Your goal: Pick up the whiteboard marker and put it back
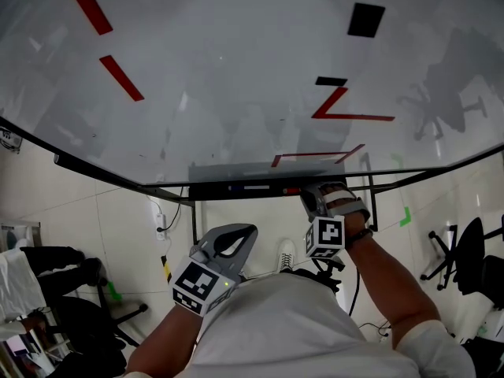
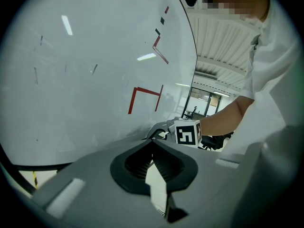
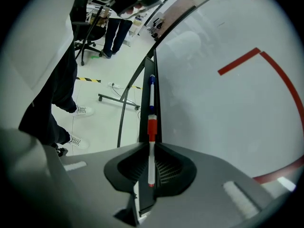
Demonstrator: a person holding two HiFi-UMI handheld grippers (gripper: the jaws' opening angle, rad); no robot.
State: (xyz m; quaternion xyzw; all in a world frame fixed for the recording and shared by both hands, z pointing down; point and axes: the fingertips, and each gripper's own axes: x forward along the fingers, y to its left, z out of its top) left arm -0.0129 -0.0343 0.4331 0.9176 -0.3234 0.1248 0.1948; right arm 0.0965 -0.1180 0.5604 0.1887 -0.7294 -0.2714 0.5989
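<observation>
The whiteboard marker (image 3: 151, 148), white with a red cap, lies along the dark tray (image 3: 144, 109) under the whiteboard (image 3: 223, 103). My right gripper (image 3: 150, 145) is shut on its white barrel, and the red cap sticks out past the jaw tips over the tray. In the head view the right gripper (image 1: 313, 198) sits at the tray (image 1: 236, 189), with the red cap (image 1: 292, 190) just left of it. My left gripper (image 1: 246, 232) hangs lower and to the left, away from the board. It is shut with nothing in it, its jaws (image 2: 153, 139) pressed together.
A blue-capped marker (image 3: 152, 86) lies farther along the tray. The board carries red lines (image 1: 352, 117) and a black rectangle (image 1: 366, 20). The board's stand legs (image 3: 124, 101), office chairs (image 1: 465, 266) and a standing person (image 3: 118, 30) are on the tiled floor.
</observation>
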